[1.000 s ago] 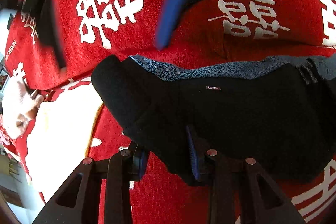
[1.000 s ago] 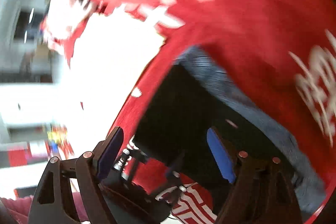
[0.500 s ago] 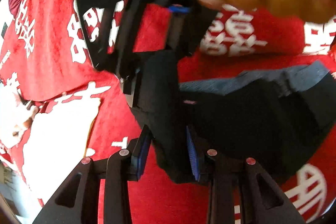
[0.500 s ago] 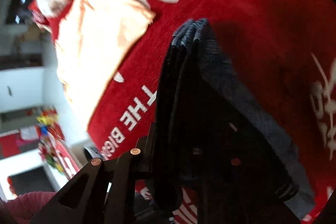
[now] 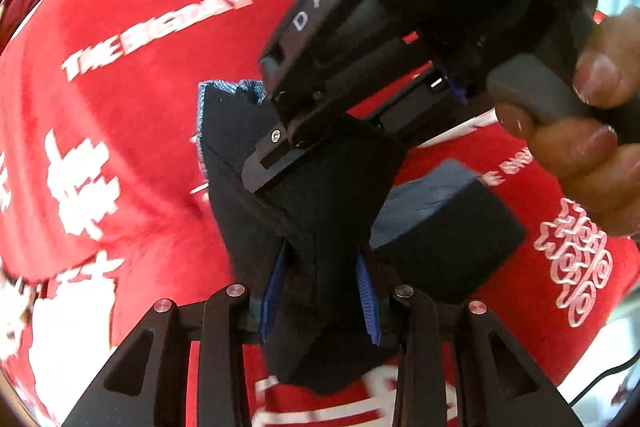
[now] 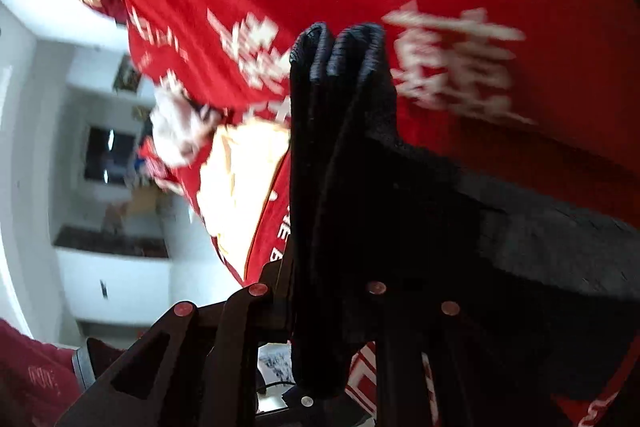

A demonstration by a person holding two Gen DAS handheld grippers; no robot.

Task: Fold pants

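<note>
Black pants (image 5: 320,195) hang bunched above the red bedspread (image 5: 140,107), left tongs (image 5: 320,291) and just-closed right tongs (image 6: 332,307) both clamping one end; mid-fold, next likely carrying it across to lay flat

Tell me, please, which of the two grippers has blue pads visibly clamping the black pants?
The left gripper: its blue pads pinch the black pants. The right gripper's pads are hidden by fabric.

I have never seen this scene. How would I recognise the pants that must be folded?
Look first at the big red cloth with white printed characters that covers the whole surface. Above it hangs one black garment, the pants, pinched by the left hand-held gripper and the right hand-held gripper. It is the only dark fabric there, with a blue-grey inner band at its edge.
</note>
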